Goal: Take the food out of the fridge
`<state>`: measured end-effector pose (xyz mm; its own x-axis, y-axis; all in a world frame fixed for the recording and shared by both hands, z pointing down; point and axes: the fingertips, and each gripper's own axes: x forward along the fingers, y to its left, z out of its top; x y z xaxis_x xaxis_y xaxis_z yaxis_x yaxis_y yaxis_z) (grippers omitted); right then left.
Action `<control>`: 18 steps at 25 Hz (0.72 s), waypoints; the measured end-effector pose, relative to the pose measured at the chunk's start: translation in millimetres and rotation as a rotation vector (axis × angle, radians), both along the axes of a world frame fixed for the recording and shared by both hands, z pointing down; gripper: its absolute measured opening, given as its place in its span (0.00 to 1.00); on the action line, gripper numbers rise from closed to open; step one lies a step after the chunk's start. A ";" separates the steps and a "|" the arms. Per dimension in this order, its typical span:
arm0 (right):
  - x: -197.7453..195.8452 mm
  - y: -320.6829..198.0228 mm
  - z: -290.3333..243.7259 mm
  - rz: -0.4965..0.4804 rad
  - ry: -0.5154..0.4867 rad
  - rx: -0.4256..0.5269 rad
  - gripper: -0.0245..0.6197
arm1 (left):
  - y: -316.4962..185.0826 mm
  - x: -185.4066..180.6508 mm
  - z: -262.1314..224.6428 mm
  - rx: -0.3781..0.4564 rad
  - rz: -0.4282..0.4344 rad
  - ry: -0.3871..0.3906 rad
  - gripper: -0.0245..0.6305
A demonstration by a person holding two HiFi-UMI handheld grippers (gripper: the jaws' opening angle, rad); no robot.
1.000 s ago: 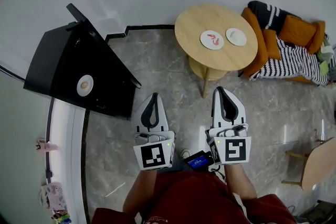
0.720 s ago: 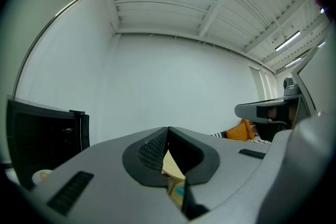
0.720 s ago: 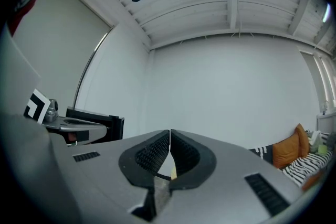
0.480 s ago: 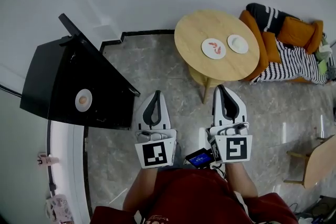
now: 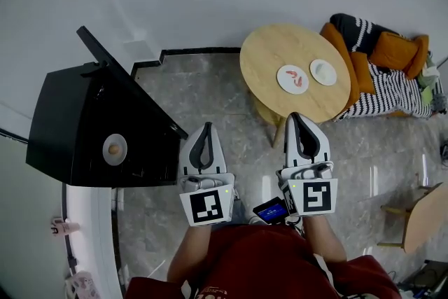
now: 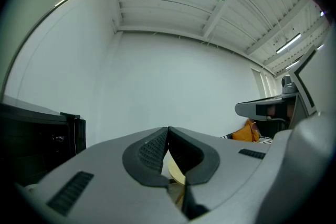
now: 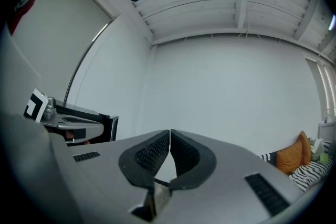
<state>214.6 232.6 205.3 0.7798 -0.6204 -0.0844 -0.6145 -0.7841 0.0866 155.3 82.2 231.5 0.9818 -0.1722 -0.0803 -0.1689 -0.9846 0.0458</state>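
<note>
Holding both grippers out level in front of my waist, I keep them side by side and pointing forward, the marker cubes nearest my red shirt [image 5: 266, 266]. My forearms run straight back from them, elbows tucked in.

My left gripper [image 5: 205, 127] is closed: in the left gripper view its pads meet at the tips with nothing between them, and only a sliver of the table's edge shows through the gap lower down. My right gripper [image 5: 293, 117] is closed too, its ribbed pads pressed together along one thin line and empty. Between the two, at my waist, hangs a small device [image 5: 270, 210] with a blue screen.

The fridge [image 5: 77, 115] is the black box to the left of my left gripper, near but apart from it, against the white wall. Its door [image 5: 133, 80] shows as a thin dark slab running diagonally along its right side. Seen from above, a small plate [image 5: 115, 149] with a round, pale-brown bit of food lies on the dark surface; I cannot tell whether that is the top or a shelf.

Ahead of my right gripper stands a round wooden table [image 5: 280, 52], which bears a plate of red food [image 5: 292, 79] and a second plate [image 5: 323, 72] just beside it. An orange sofa [image 5: 346, 56] with a striped blanket sits behind the table.
</note>
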 end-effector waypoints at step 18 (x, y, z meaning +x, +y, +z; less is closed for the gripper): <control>54.3 -66.7 0.8 -0.040 0.024 -0.019 0.07 | -60.2 53.1 0.2 0.041 -0.007 -0.006 0.06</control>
